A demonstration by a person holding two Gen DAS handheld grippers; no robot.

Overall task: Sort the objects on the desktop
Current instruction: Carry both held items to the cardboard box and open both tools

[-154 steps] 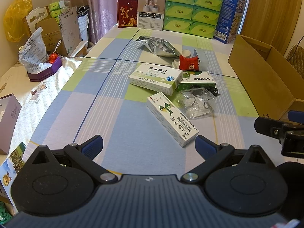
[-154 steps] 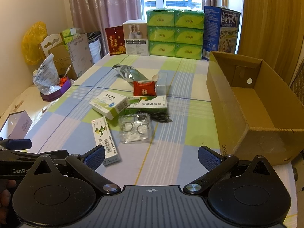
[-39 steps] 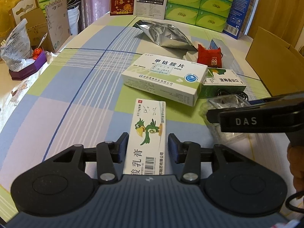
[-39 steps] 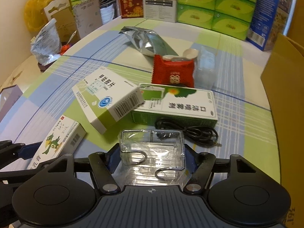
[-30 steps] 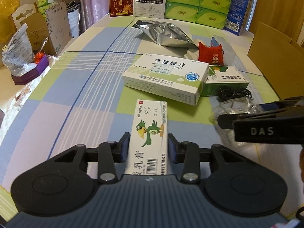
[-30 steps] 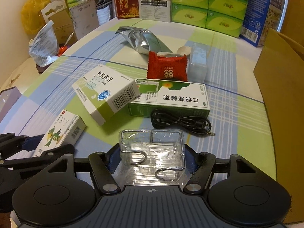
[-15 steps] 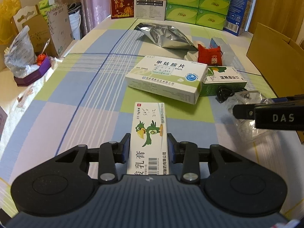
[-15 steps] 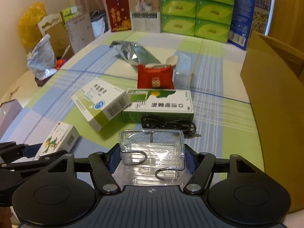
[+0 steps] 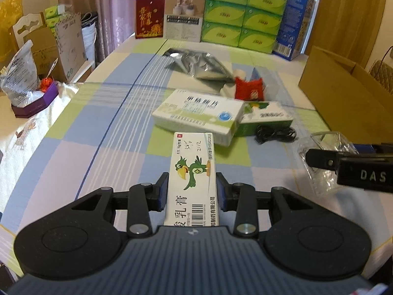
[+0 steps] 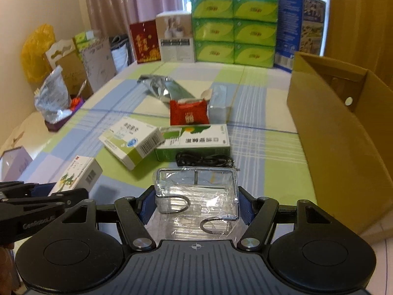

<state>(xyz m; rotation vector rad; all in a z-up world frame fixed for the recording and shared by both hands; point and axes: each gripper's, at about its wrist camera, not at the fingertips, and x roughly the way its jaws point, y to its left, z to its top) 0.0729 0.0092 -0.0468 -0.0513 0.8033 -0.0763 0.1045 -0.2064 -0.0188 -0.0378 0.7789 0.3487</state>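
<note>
Checked tablecloth (image 9: 103,123) in pastel blue, green and lilac covers the table, lifted items above it. Left gripper (image 9: 192,191) closed narrow on the ointment box (image 9: 194,172) with the green bird print, pads touching both long sides, box pointing forward. Right gripper (image 10: 196,202) clamped on the clear plastic packet (image 10: 196,196) holding metal hooks, blue pads against both sides. Cardboard box (image 10: 339,132) stands open at the right edge; the visible part of its inside looks bare. On the cloth, left to right: white-green medicine box (image 10: 132,142), green box (image 10: 196,142) touching it, black cable (image 10: 203,161) just in front, red pouch (image 10: 188,111) behind, silver foil bag (image 10: 162,87) further back. Green tissue packs (image 10: 233,27) stacked at the far end, blue carton (image 10: 301,27) beside them.
</note>
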